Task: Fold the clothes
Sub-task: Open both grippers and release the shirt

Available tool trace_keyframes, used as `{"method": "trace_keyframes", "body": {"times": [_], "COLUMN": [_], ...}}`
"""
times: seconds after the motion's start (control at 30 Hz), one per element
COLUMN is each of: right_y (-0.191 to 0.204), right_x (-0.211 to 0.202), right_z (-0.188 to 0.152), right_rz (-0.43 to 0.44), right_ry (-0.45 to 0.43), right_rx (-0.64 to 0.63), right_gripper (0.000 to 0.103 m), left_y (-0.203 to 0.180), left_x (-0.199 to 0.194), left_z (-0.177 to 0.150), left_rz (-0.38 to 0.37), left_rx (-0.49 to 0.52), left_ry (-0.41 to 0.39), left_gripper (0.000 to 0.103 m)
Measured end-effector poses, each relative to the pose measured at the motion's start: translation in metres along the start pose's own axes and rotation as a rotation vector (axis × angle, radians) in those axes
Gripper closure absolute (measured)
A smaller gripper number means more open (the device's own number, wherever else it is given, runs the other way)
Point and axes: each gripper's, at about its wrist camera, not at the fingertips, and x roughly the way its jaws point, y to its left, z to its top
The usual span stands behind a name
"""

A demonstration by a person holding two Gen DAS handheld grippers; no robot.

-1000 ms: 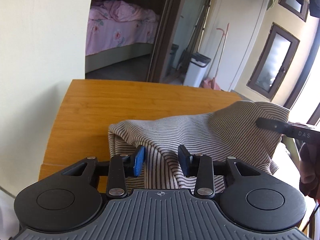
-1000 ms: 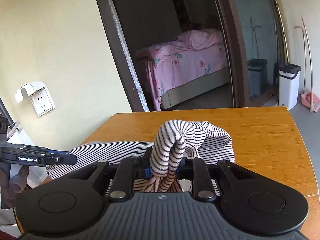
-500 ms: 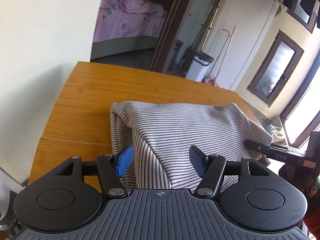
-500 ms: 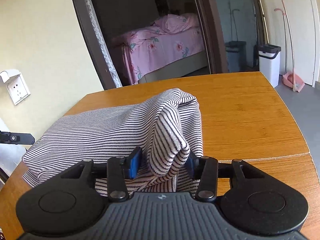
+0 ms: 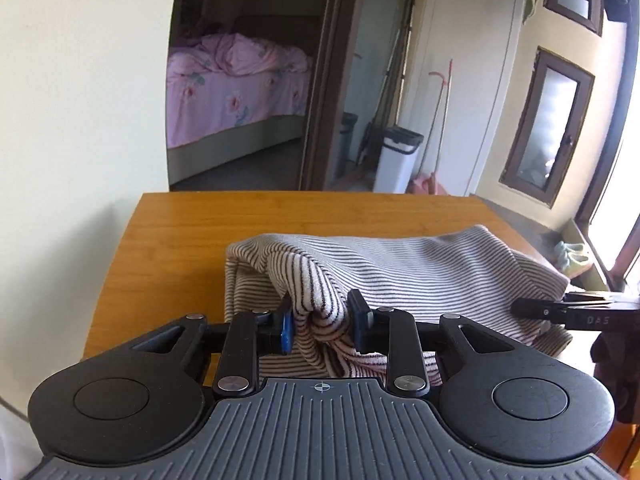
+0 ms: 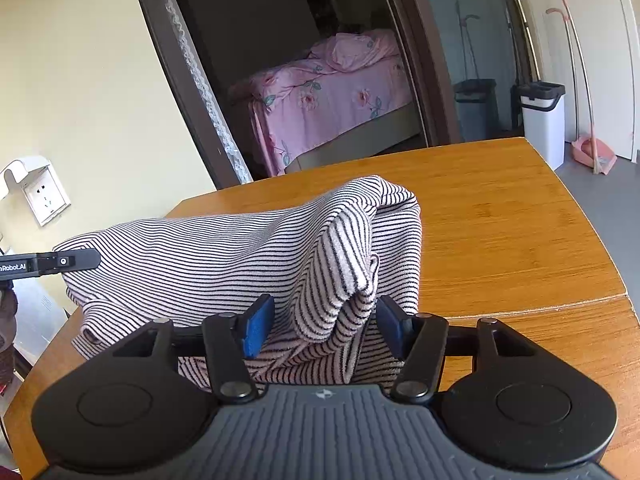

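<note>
A striped garment (image 5: 400, 272) lies in a bunched heap on the wooden table (image 5: 240, 220). My left gripper (image 5: 320, 322) is shut on a raised fold at the garment's near left corner, and both blue pads press the cloth. In the right wrist view the same garment (image 6: 200, 252) spreads to the left. My right gripper (image 6: 324, 326) is opening. A standing fold sits between its jaws, and the left pad is clear of the cloth. A finger of the right gripper (image 5: 576, 314) shows at the garment's right end, and a finger of the left gripper (image 6: 48, 264) at its left end.
The table (image 6: 520, 220) ends close behind the garment, with a seam near the front right. A pale wall (image 5: 80, 160) runs along its left side, with a socket (image 6: 44, 196). Beyond are a doorway to a pink bed (image 6: 332, 92), a white bin (image 6: 544, 120) and a dustpan (image 6: 592, 156).
The right gripper came down and let go of the fold it had lifted, so the garment sank onto the table. The left gripper opened wide, then shut on a fold.
</note>
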Motion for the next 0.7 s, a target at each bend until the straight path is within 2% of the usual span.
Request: {"method": "trace_keyframes", "body": {"times": [0.07,0.17,0.27,0.37,0.43,0.57,0.63,0.7], "right_y": [0.0,0.001,0.004,0.008,0.011,0.012,0.008,0.002], "right_x": [0.0,0.0,0.001,0.002,0.001,-0.001,-0.003,-0.004], "right_z": [0.0,-0.001,-0.002,-0.003,-0.005,-0.008,-0.008,-0.009], "right_rz": [-0.001,-0.003,0.007,0.03,0.039,0.021,0.019,0.004], "right_ry": [-0.002,-0.003,-0.001,-0.003,-0.011,-0.025,-0.034,-0.038], "right_rx": [0.003,0.004,0.007,0.013,0.017,0.046,0.074,0.118], "right_gripper": [0.044,0.041,0.032,0.016,0.0,0.0,0.0,0.0], "left_y": [0.0,0.002,0.004,0.009,0.011,0.014,0.012,0.006], "left_x": [0.02,0.026,0.024,0.024,0.021,0.012,0.0,-0.015], "left_z": [-0.011,-0.018,-0.016,-0.014,-0.014,-0.013,-0.011,-0.01], "left_rz": [0.038,0.04,0.036,0.036,0.034,0.029,0.033,0.026], "left_rx": [0.019,0.019,0.01,-0.004,-0.028,-0.091,-0.122,-0.148], "left_ry": [0.066,0.07,0.068,0.073,0.074,0.068,0.027,-0.036], "left_gripper": [0.073,0.071,0.068,0.061,0.058,0.051,0.047,0.036]}}
